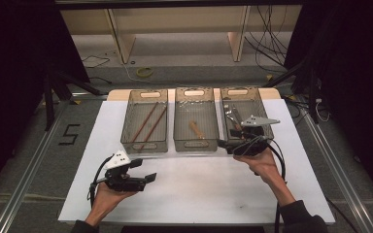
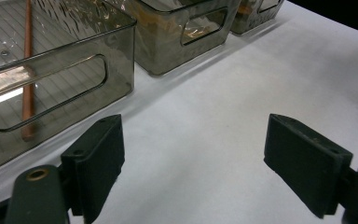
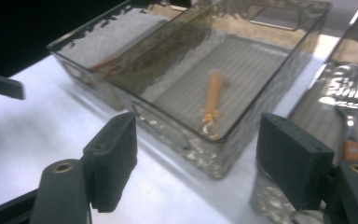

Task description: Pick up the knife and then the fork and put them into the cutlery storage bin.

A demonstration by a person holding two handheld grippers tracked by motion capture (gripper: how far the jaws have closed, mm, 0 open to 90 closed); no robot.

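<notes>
The right claw [image 1: 226, 144] stands open and empty at the near end of the right bin [image 1: 262, 104], where the metal utensils [image 1: 231, 116] lie. It does well to clear the rim before withdrawing. The left claw [image 1: 143, 170] waits open near the tabletop's [image 1: 194, 189] front-left edge.

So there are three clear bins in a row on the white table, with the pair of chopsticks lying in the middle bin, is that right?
Not quite. The chopsticks lie in the left bin, not the middle one. The middle bin holds a short wooden-handled utensil. The high view shows it. The rest stands: three clear bins in a row on the white table.
</notes>
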